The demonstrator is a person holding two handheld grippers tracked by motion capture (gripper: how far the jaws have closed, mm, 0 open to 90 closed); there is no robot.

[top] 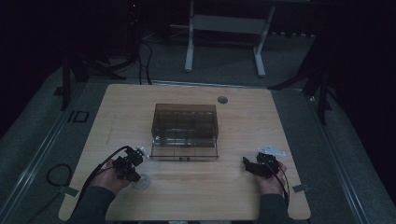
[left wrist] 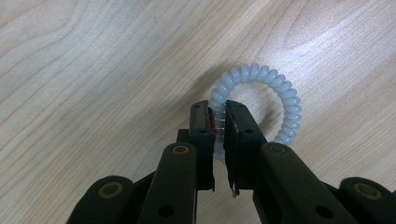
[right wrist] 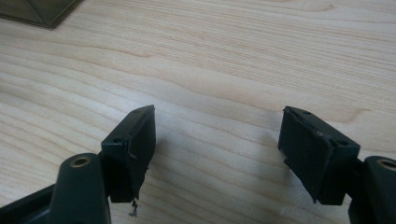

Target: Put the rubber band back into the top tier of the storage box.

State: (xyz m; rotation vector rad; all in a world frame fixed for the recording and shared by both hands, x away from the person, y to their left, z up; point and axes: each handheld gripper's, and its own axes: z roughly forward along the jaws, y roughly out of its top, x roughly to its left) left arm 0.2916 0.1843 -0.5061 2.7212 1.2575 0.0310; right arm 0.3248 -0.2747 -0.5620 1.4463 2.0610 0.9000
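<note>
Wood table (top: 243, 196) w/ dark clear compartment box (top: 185, 131) at centre, white coil ring (left wrist: 275, 91) near front-left edge.

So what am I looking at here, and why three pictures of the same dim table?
No robot: a person sits at a wooden table and holds a two-jaw grasping tool in each hand. The high view looks down from above the person. The other two come from small cameras riding on each tool, looking along its black jaws. The left tool has closed its jaws on a pale spiral hair tie lying on the wood. The right tool is open, jaws wide apart, with bare wood between them. In the middle of the table stands a smoky see-through box with compartments, touched by neither tool.
</note>
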